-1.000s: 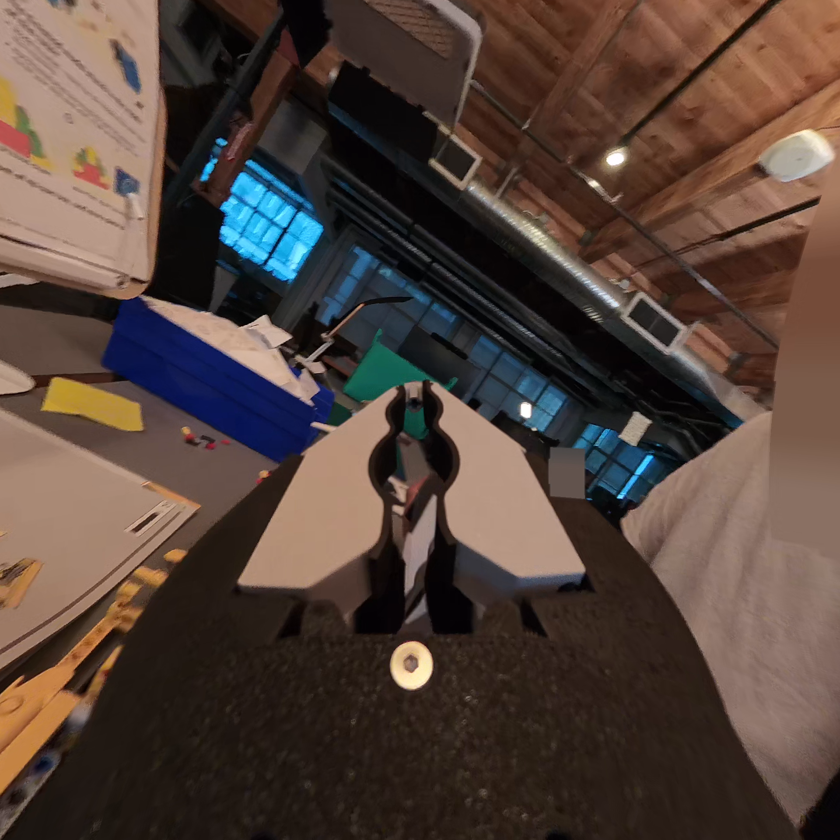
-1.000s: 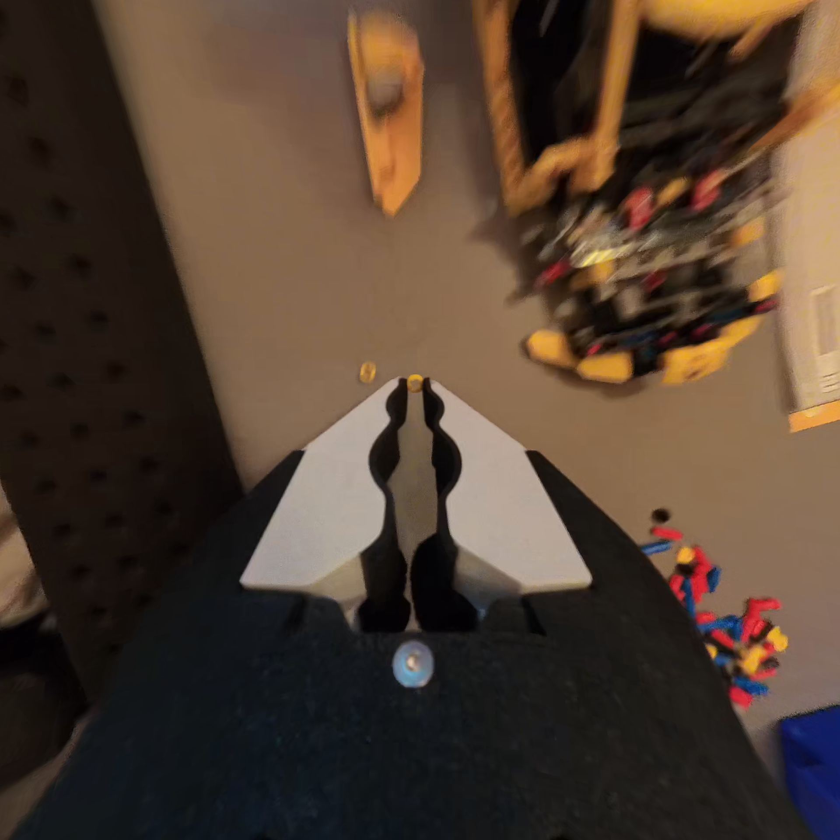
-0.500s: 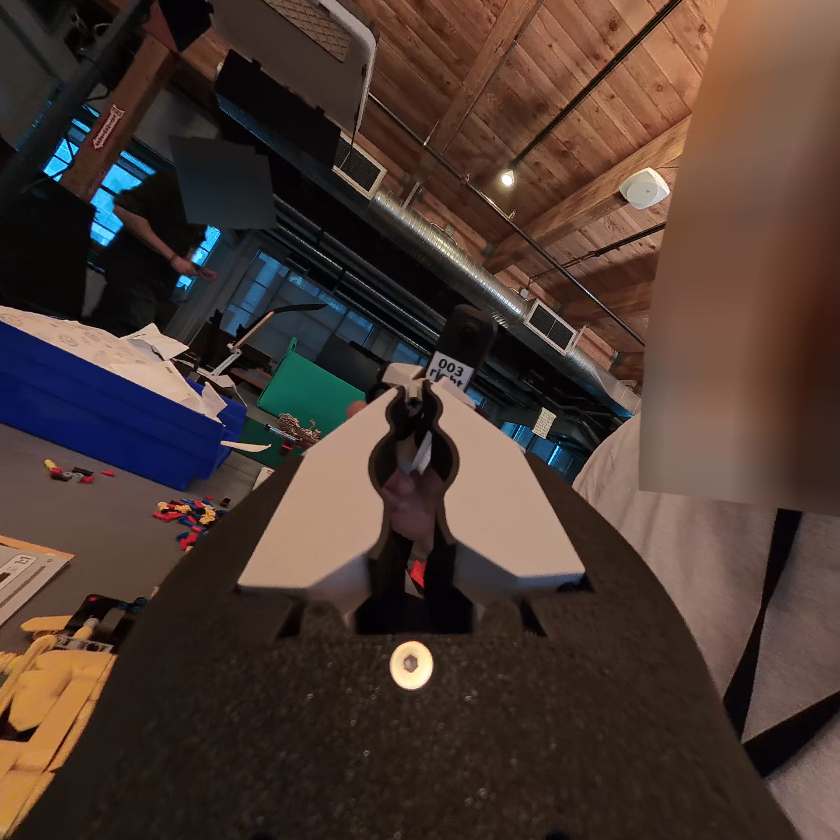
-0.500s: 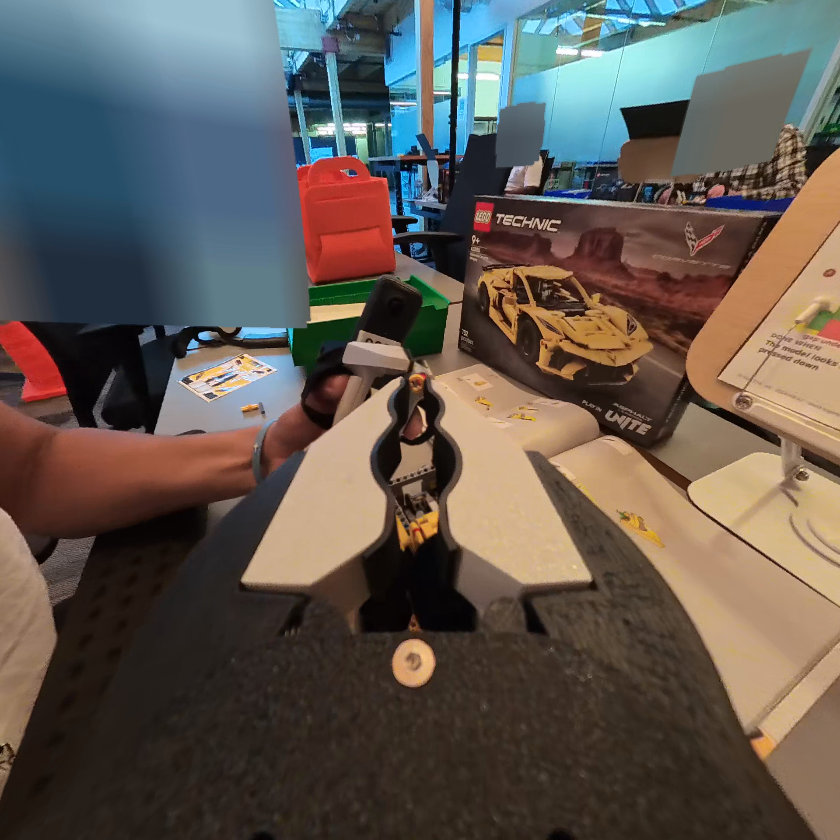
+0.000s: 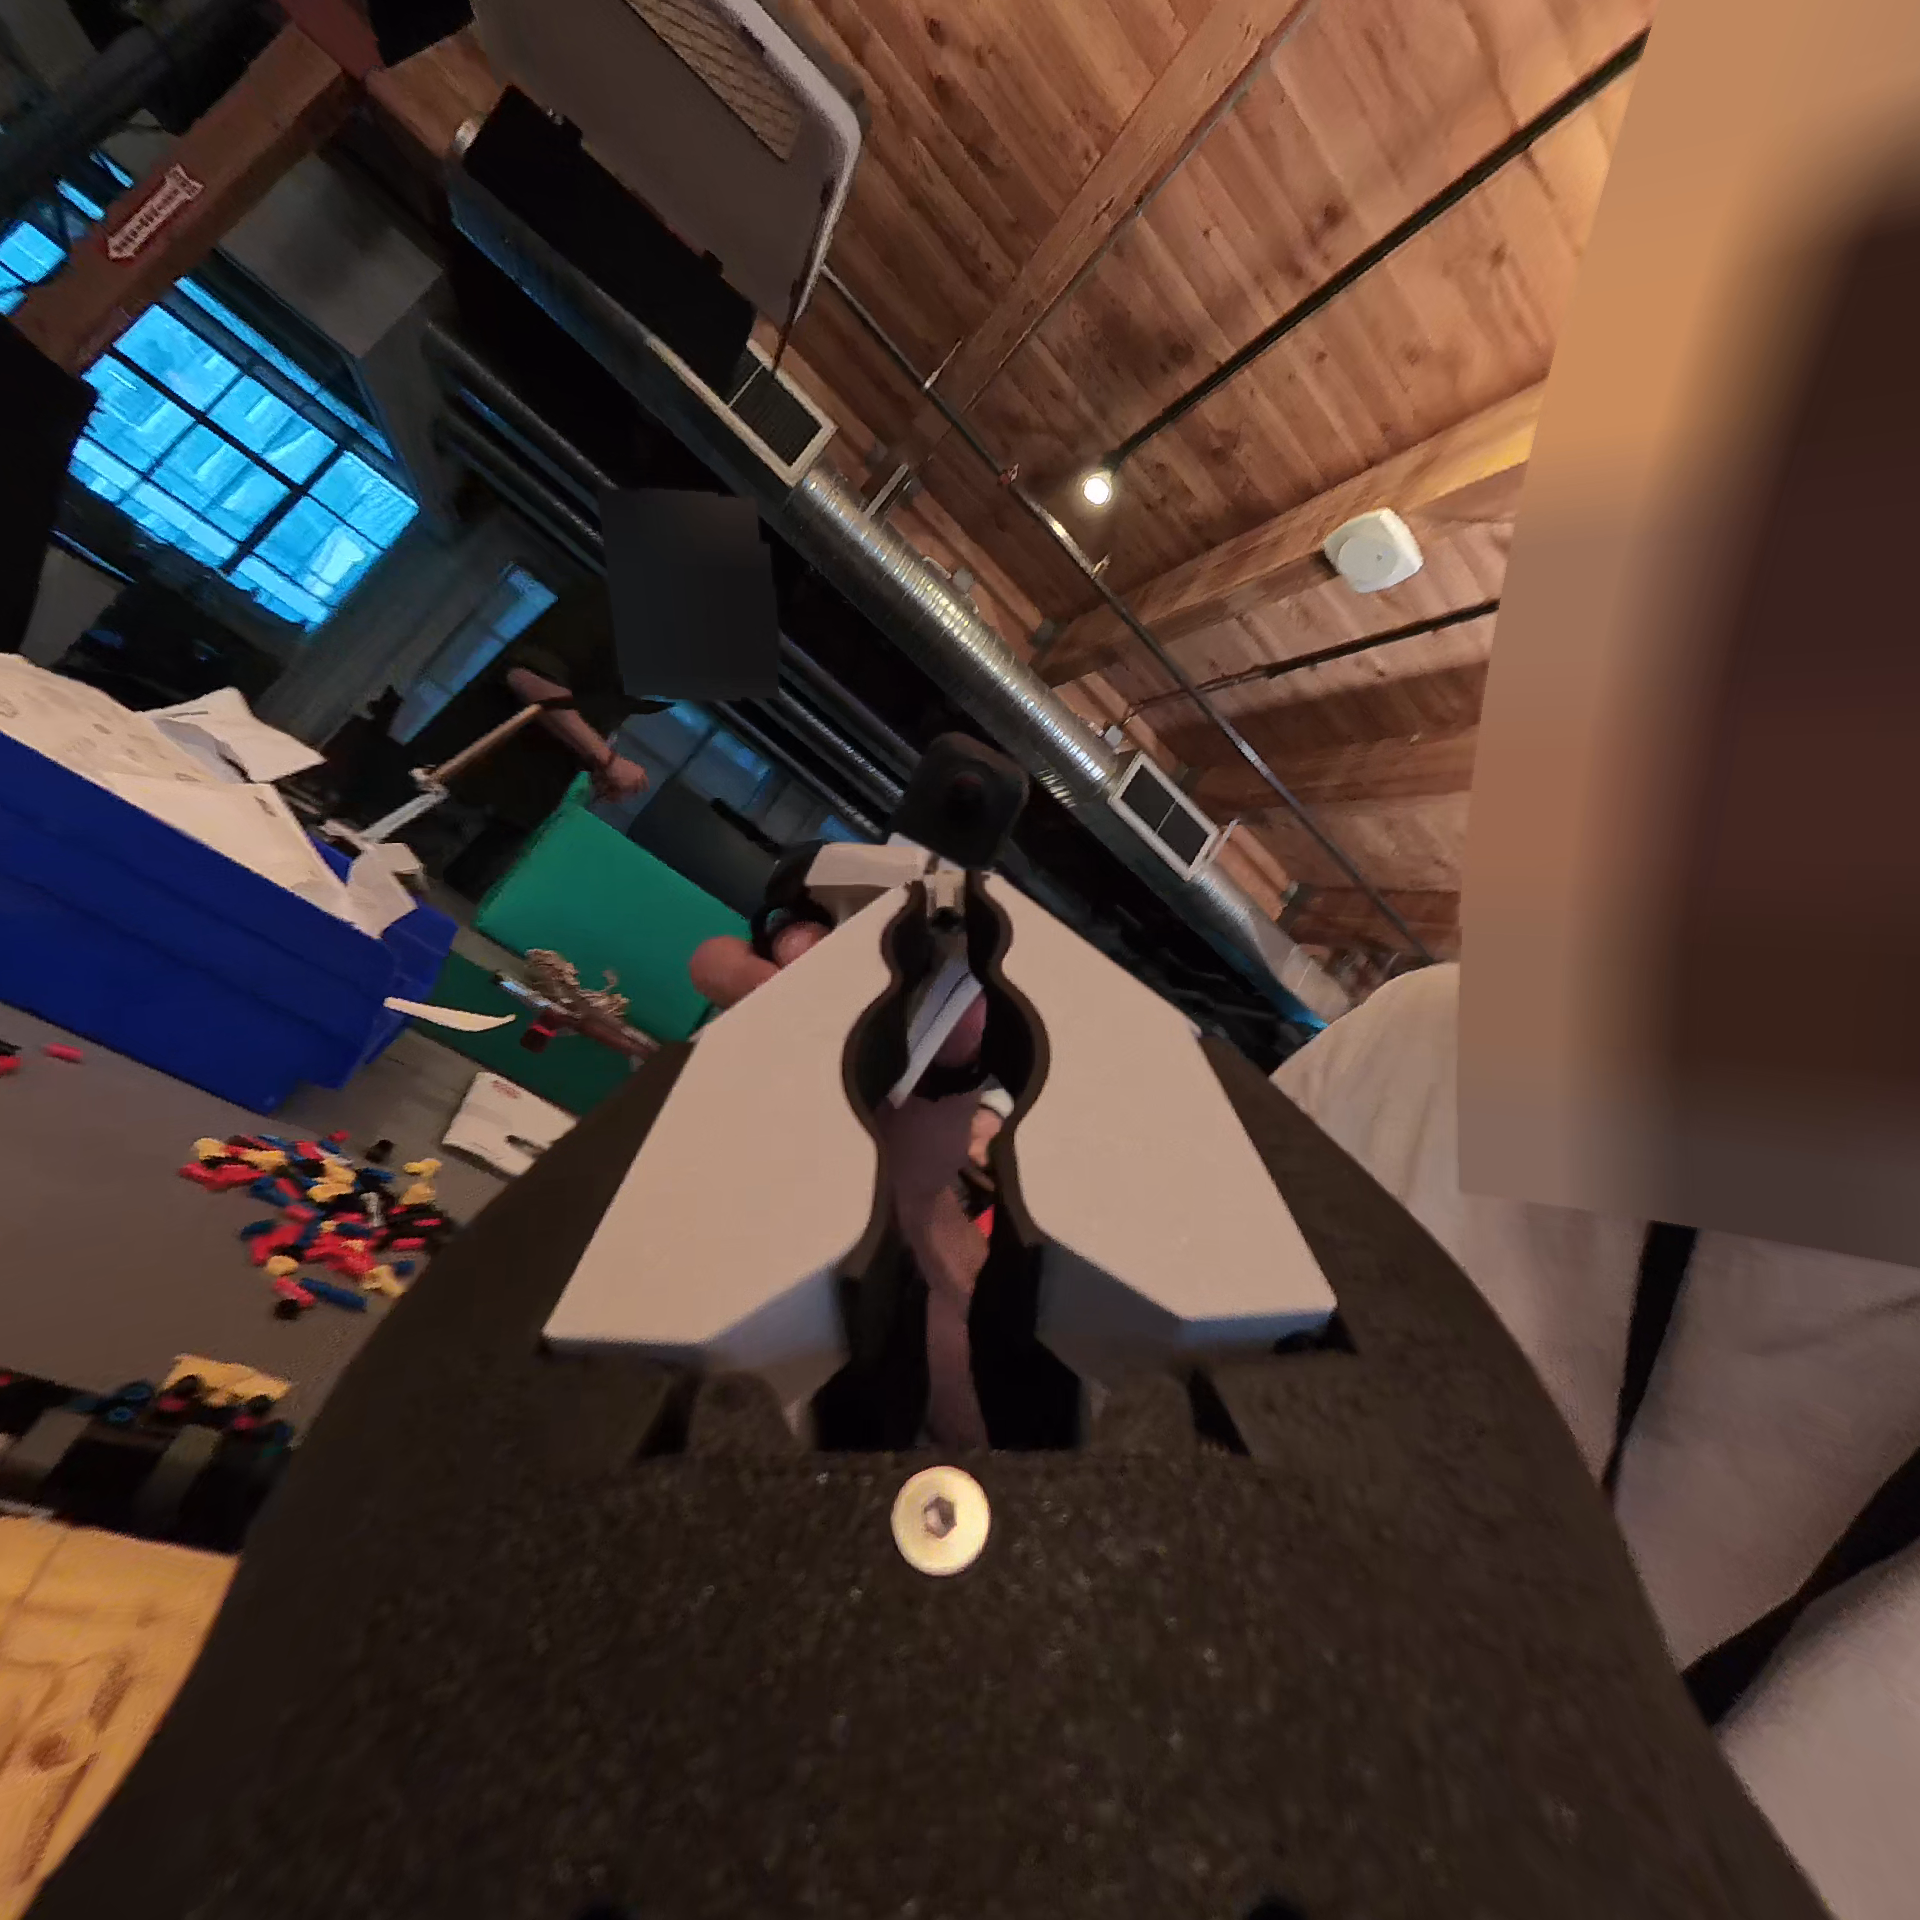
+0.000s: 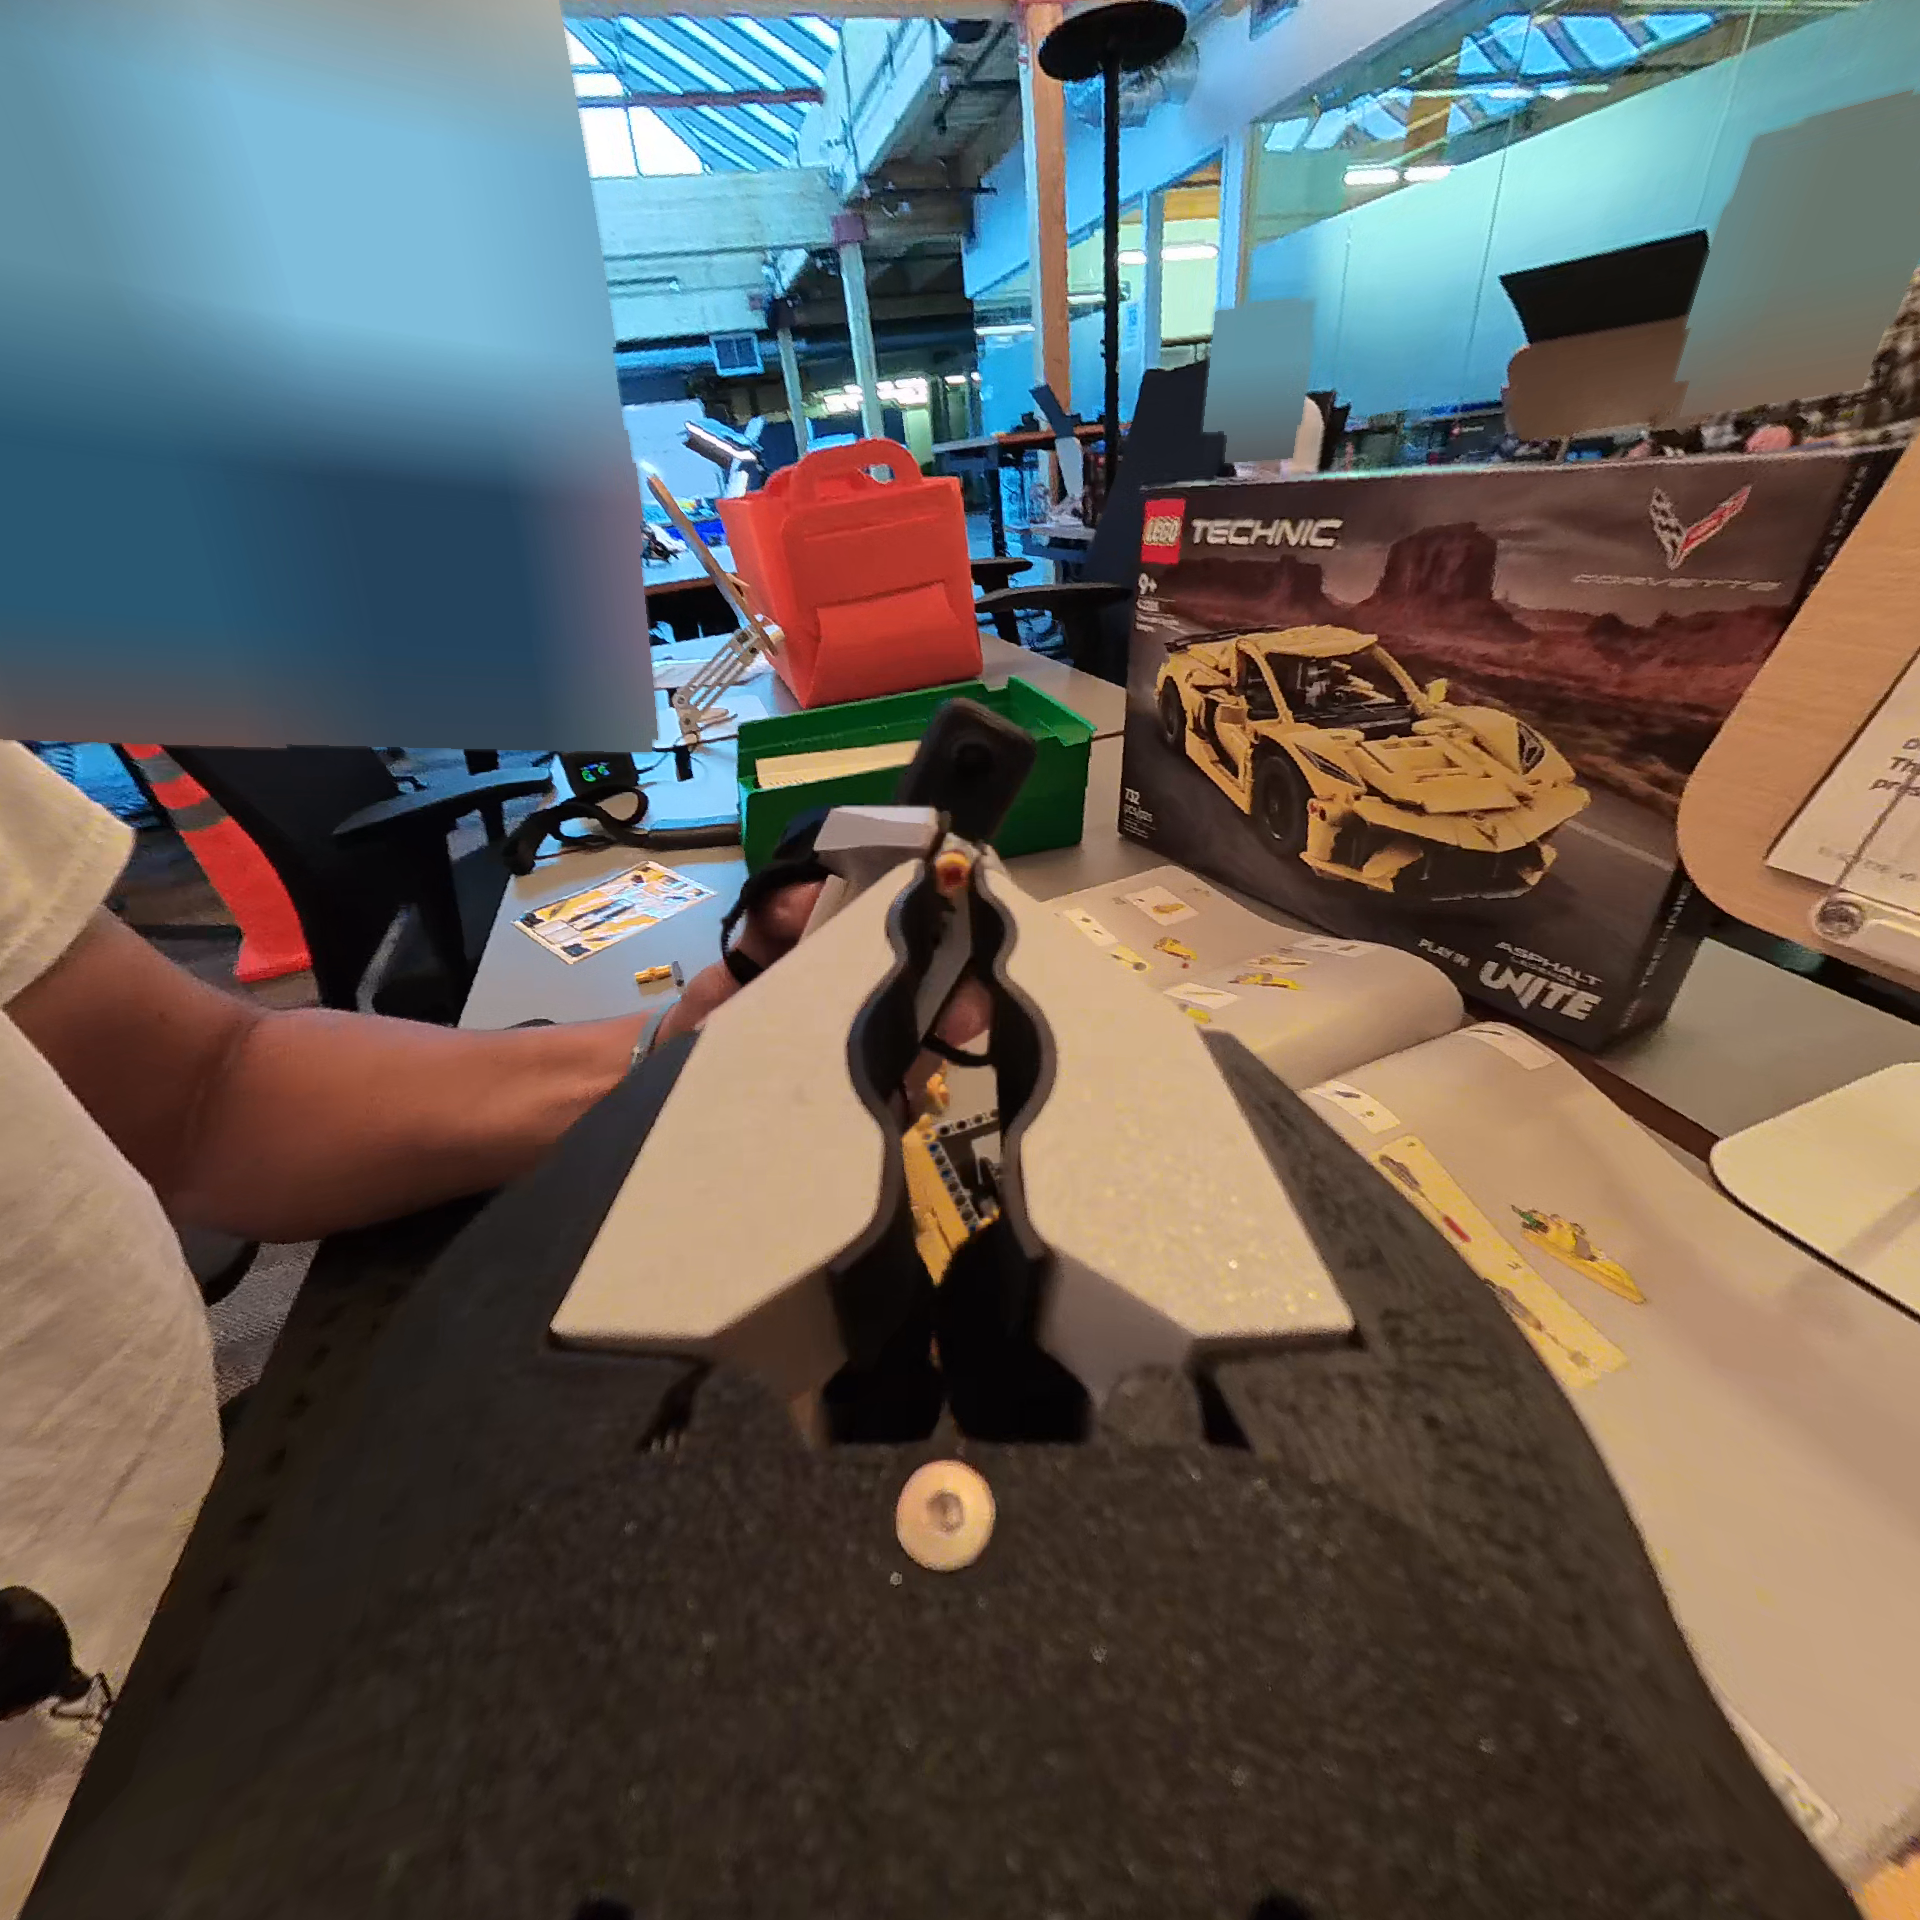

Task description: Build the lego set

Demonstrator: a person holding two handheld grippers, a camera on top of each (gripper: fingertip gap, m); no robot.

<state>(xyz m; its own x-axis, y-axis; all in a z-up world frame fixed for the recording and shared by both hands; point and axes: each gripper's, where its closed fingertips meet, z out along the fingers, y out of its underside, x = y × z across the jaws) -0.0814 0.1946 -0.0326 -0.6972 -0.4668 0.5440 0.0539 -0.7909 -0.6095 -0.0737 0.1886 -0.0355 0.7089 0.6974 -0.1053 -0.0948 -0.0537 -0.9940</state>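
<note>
Small yellow piece pinched at right gripper jaws' tips, raised above table

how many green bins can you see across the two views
2: one green bin under the orange bag in the right wrist view, one beyond the blue bin in the left. More may be hidden.

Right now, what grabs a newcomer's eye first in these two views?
In the right wrist view, the dark set box with a yellow sports car stands at the table's far right, an orange handled bag left of it. In the left wrist view, a scatter of red, blue and yellow pins lies near the blue bin.
</note>
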